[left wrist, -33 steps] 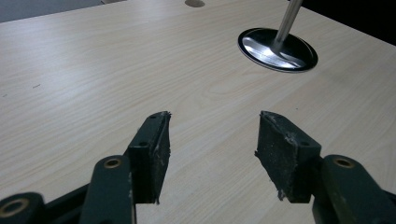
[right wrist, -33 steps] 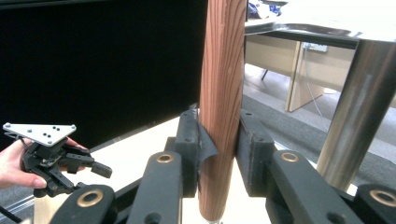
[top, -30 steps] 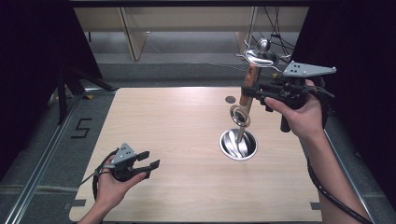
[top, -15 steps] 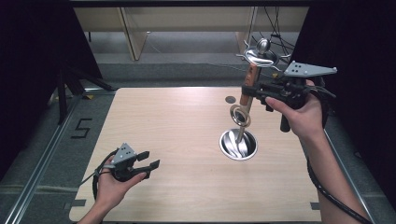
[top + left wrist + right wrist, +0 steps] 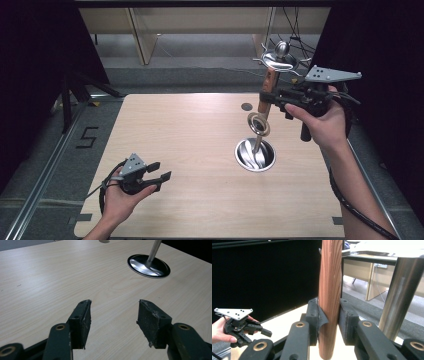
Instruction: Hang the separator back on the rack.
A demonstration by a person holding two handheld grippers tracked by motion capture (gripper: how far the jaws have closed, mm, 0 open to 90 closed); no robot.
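One piece of writing can be read: a black "5" marked on the grey floor (image 5: pixel 86 137) beside the table, well off to the left of the left claw (image 5: pixel 159 172).

Right claw (image 5: pixel 266 97) is clamped on a reddish-brown round wooden handle (image 5: pixel 268 90); in the right gripper view the handle (image 5: pixel 330 295) stands nearly upright between the two black pads, one pad pressed against each side, and its lower end hangs just under them. From the high view the claw is raised over the far right part of the light wooden table (image 5: pixel 190 130), and a brass-coloured ring (image 5: pixel 259 123) hangs below the handle, just under the claw.

Directly beneath that ring stands a shiny steel stand with a round base (image 5: pixel 255 155) and a thin upright post; its branched top with a ball knob (image 5: pixel 281 52) rises just behind the claw, and the post (image 5: pixel 398 295) runs close beside the handle. A small dark round spot (image 5: pixel 247 106) lies on the table just left of the claw.

Left claw rests low near the table's near left part, jaws spread wide with nothing between them (image 5: pixel 113 315), well apart from the stand's base (image 5: pixel 149 265), with bare tabletop between.
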